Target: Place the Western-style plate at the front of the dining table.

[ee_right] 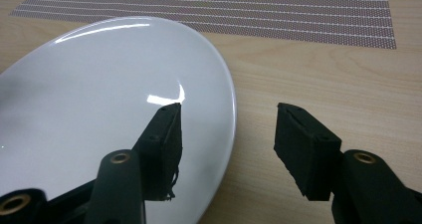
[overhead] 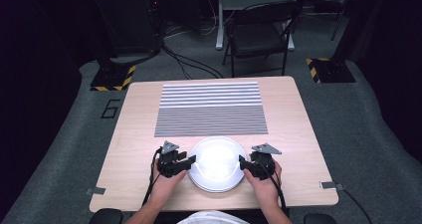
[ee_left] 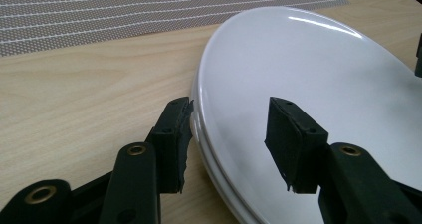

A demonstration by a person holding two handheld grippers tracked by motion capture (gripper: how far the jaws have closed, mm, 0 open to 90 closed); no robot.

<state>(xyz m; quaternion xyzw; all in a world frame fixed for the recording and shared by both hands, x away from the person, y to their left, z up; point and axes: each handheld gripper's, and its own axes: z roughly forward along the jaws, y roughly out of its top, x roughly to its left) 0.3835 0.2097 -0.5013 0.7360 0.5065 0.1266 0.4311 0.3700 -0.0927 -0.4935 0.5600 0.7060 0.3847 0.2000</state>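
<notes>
Plates (overhead: 217, 164): glossy white, round, stacked, glaring under light.

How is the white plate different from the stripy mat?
The plate is round, shiny and plain white; the mat is rectangular, dull and grey with pale stripes. The plate sits near the person, between the two tools; the mat lies farther back, untouched. Both rest on the wooden table.

The plate (ee_left: 318, 69) is cut off by the frame edge in both gripper views, its underside hidden.
</notes>
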